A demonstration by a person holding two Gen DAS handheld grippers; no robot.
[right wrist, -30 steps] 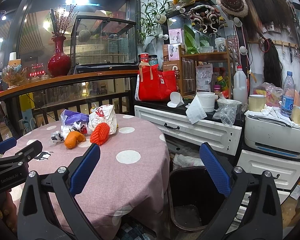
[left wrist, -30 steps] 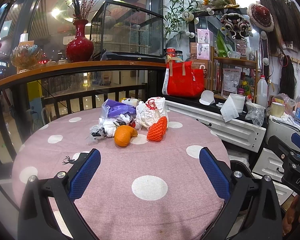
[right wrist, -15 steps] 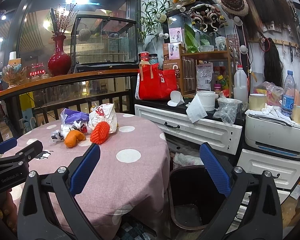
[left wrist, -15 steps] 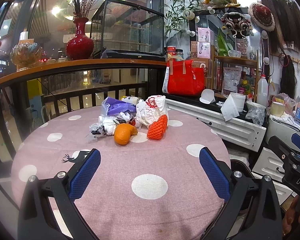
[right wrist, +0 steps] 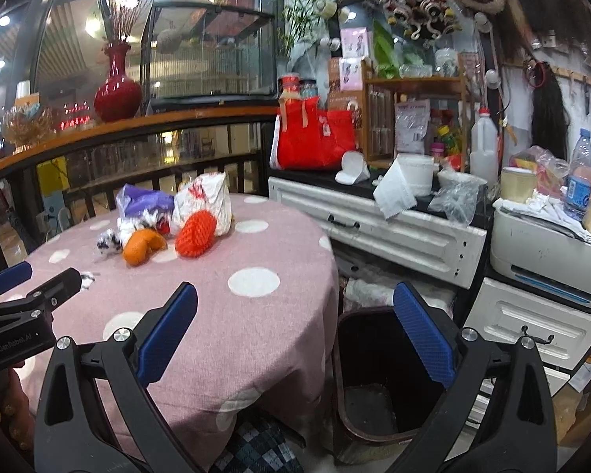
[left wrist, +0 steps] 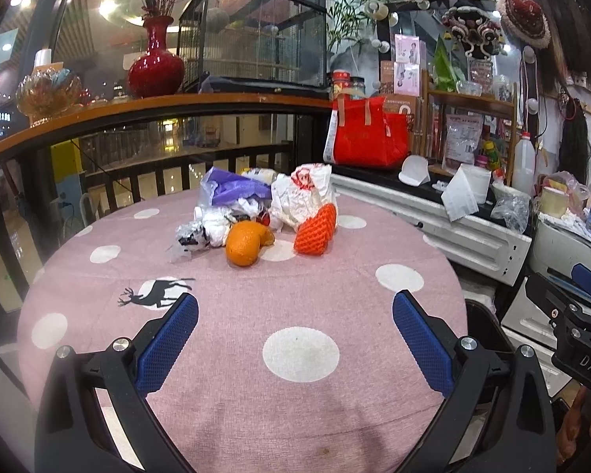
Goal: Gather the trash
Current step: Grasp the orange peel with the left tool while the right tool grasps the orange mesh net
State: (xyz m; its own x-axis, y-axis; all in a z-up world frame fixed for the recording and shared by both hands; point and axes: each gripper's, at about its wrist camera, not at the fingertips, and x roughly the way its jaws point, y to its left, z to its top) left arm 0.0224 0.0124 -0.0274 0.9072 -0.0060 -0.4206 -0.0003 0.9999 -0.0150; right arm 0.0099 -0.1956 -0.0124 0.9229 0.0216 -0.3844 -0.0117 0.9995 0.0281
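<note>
A heap of trash lies at the far side of the round pink dotted table point(left wrist: 287, 402): orange peel point(left wrist: 247, 243), an orange foam net point(left wrist: 315, 229), a white printed bag point(left wrist: 305, 197), a purple bag point(left wrist: 232, 189) and crumpled white wrappers point(left wrist: 201, 234). My left gripper point(left wrist: 295, 327) hovers open over the table's near half, well short of the heap. My right gripper point(right wrist: 295, 329) is open too, held above the table's right edge and a dark bin point(right wrist: 378, 378) on the floor. In the right wrist view the peel point(right wrist: 142, 248) and net point(right wrist: 195, 234) show at left.
A white cabinet point(right wrist: 394, 232) cluttered with cups, bags and bottles stands right of the table. A red bag point(left wrist: 368, 138) sits on it. A railing with a wooden ledge and red vase point(left wrist: 155, 63) runs behind. A white printer point(right wrist: 551, 252) stands at far right.
Both grippers have drifted slightly; the left wrist view has crept a little nearer and right over the table. Nothing was grasped or moved.
</note>
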